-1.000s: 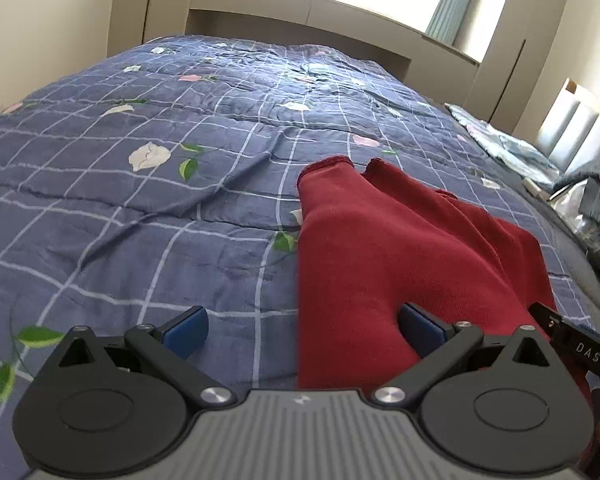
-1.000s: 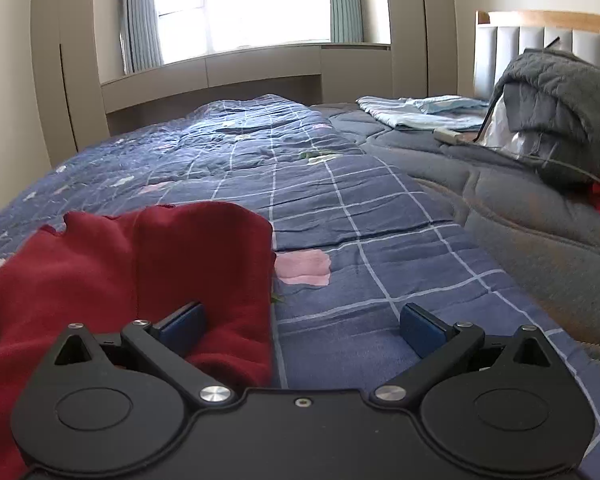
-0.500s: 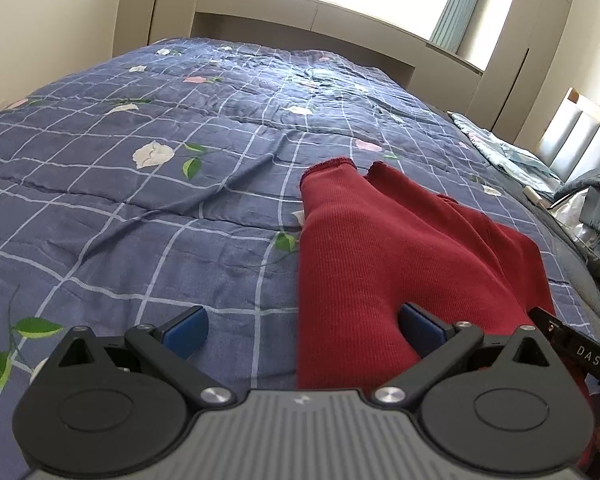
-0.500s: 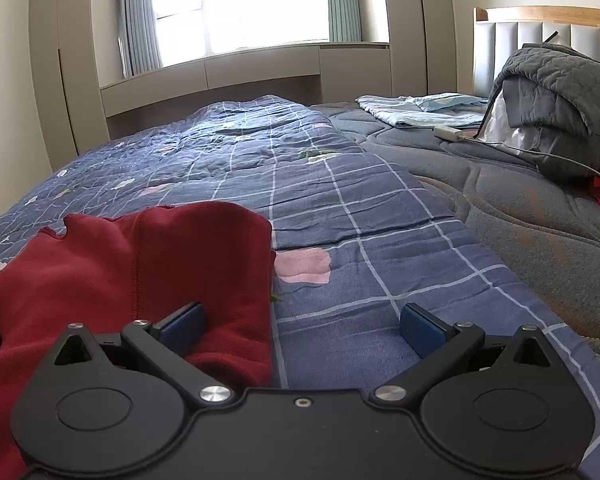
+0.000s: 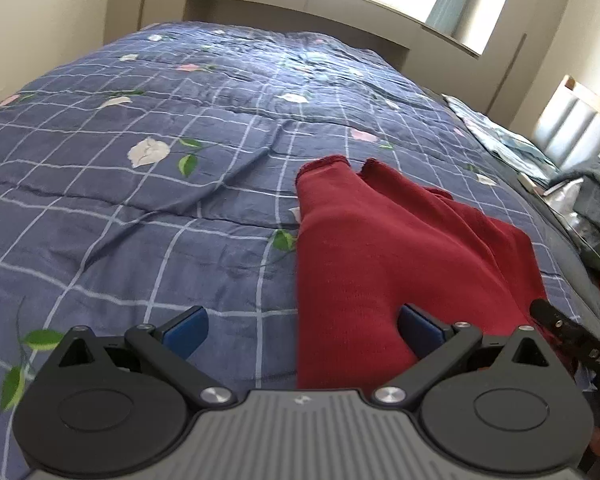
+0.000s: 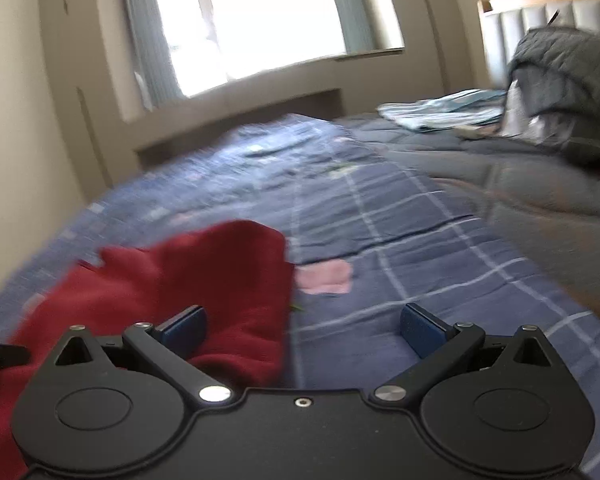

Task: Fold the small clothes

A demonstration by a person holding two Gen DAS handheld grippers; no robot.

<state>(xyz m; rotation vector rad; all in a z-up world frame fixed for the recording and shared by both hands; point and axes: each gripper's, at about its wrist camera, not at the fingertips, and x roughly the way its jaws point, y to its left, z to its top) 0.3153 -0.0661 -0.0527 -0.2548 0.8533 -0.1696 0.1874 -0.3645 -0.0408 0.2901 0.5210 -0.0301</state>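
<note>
**Red garment flat on quilt, both grippers spread**

Red knit garment (image 5: 384,256) lying on a blue checked quilt (image 5: 148,200) with a flower print, spread toward the right of the left wrist view, two narrow ends pointing away toward the window. Left gripper (image 5: 302,326) wide apart, nothing between the blue pads; left pad (image 5: 188,330) over bare quilt, right pad (image 5: 420,332) over the red cloth. Straddling the garment's left edge. Contact between pad and cloth not clear.

Right gripper (image 6: 302,326) likewise wide apart and holding nothing; left pad (image 6: 184,328) over the garment (image 6: 188,280), right pad (image 6: 422,330) over quilt (image 6: 400,240). Straddling the garment's right edge. Right wrist view blurred.

Farther right on the bed: grey bedding (image 6: 540,196), a folded pale-blue cloth (image 6: 440,112), a grey padded heap (image 6: 564,64) against a headboard (image 6: 548,12). Bright window (image 6: 276,20) beyond the foot of the quilt. Part of the right gripper showing at the left view's right edge, beside the garment.
</note>
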